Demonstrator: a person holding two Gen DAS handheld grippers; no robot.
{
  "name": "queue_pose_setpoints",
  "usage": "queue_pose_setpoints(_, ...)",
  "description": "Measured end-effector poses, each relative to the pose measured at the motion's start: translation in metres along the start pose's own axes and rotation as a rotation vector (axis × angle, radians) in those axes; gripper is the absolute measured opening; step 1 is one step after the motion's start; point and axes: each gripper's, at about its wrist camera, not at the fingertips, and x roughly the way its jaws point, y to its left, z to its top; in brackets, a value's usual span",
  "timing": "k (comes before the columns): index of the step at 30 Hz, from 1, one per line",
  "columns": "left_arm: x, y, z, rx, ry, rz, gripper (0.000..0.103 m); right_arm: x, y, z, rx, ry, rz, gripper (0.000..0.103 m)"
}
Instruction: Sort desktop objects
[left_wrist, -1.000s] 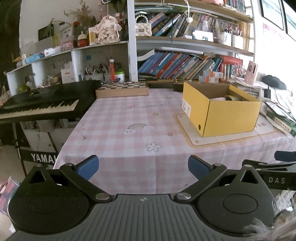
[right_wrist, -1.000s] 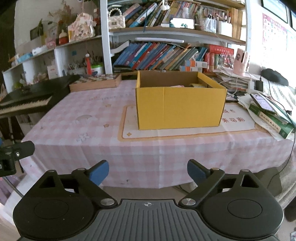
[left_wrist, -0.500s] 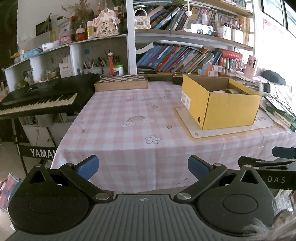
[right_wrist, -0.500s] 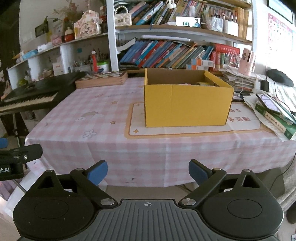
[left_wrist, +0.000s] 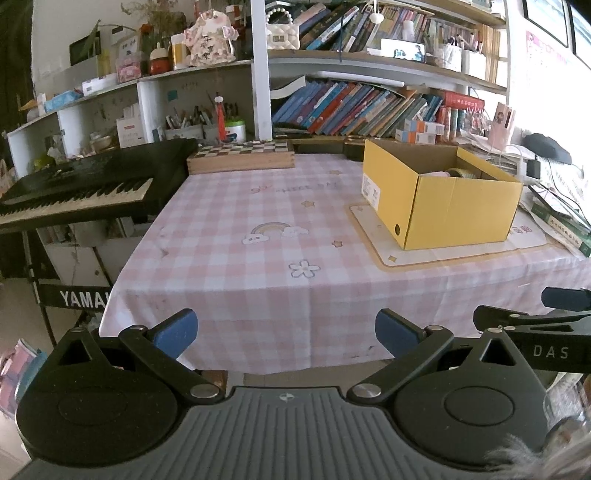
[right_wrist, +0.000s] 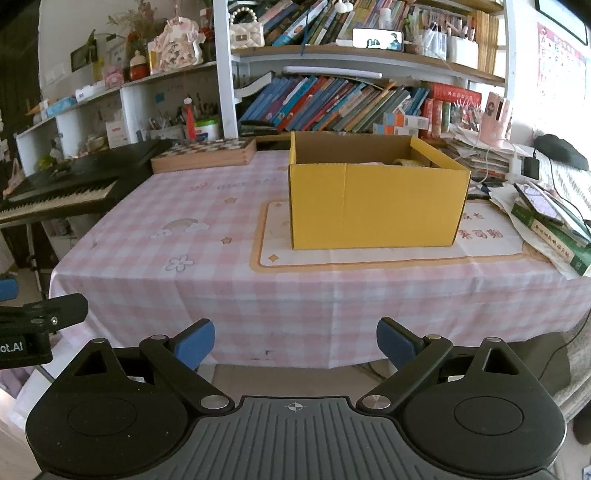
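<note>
**Both grippers waiting wide open before the table**

The left gripper is hanging off the near edge of the table, its blue pads standing far apart and holding nothing. The right gripper is doing the same, jaws spread wide and empty, also short of the near edge. Each is showing in the other's view: the right one's black arm is poking in at the right edge of the left wrist view, and the left one is sitting at the left edge of the right wrist view.

A pink checked cloth is covering the table. A yellow box is standing open on a cream mat toward the right side of the table, near its middle depth. Something pale and a roll-like item are lying inside the box by its far wall; what they are is too small to tell. The cloth left of the mat is carrying no loose objects.

A chessboard case is lying along the far edge. A keyboard is standing just beside the table's left edge. Books and papers are piling up at the right edge, and bookshelves are rising behind the far edge.
</note>
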Motion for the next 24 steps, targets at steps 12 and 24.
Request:
queue_pose_setpoints(12, 0.0040, -0.0011, -0.0030, -0.007, 0.019, -0.011, 0.103, 0.0012, 0.0005, -0.0008, 0.003, 0.008, -0.001, 0.096)
queue_pose_setpoints(24, 0.0049, 0.0008, -0.0050, -0.011, 0.018, -0.008, 0.103, 0.0014, 0.0012, -0.0008, 0.003, 0.009, -0.001, 0.096)
